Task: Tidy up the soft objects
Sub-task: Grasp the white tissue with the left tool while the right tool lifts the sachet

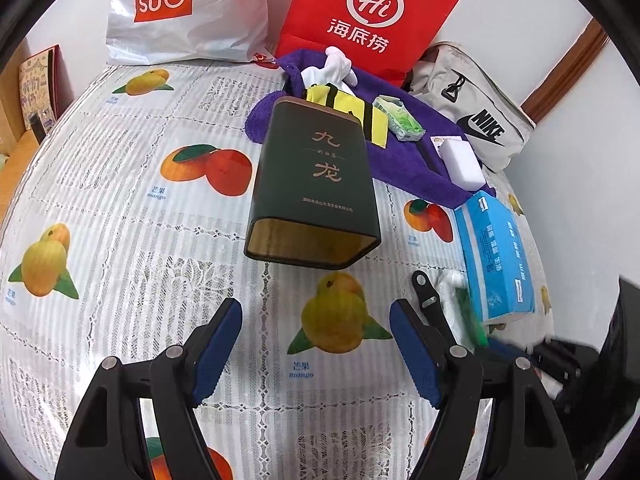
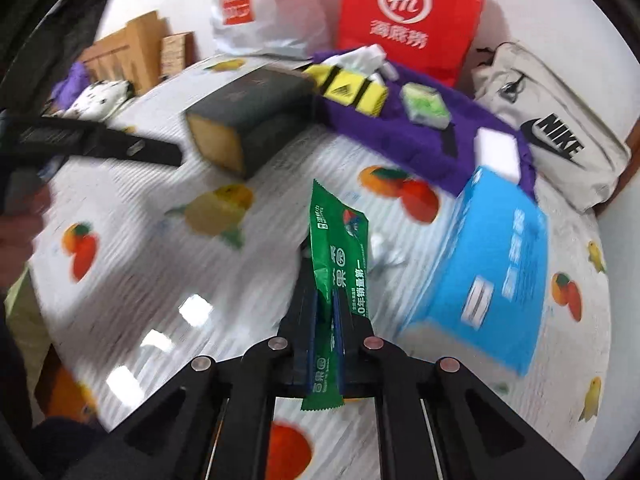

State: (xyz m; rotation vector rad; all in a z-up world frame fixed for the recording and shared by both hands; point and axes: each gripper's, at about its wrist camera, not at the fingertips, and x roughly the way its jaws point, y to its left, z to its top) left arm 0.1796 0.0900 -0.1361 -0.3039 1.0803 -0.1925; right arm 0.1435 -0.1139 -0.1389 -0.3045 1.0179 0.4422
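Pads of the right gripper (image 2: 325,280) are pressed together on a green sachet (image 2: 336,264), which stands up lengthwise between the fingers, its long axis running along them and its top edge pointing toward the dark green tin (image 2: 248,120) lying on its side further back. The left gripper (image 1: 316,344) hangs with its jaws spread and nothing between them, over a bare patch of cloth in front of the tin's open mouth. I judge the sachet is meant for the tin, whose opening faces the near left; the tin lies ahead and to the left of the right hand, and the empty left hand is the nearer one to steady it.

Just right of the sachet sits a blue tissue pack (image 2: 492,268), and behind it a purple towel (image 2: 420,136) carrying a white sponge (image 2: 498,152), a small green pack (image 2: 426,106) and a yellow pouch (image 2: 352,88). The table (image 1: 120,208) wears a lace-patterned plastic cover printed with mangoes. Against the white wall lean a red paper bag (image 1: 372,12), a white shopping bag (image 1: 180,12) and a grey Nike pouch (image 1: 476,120)
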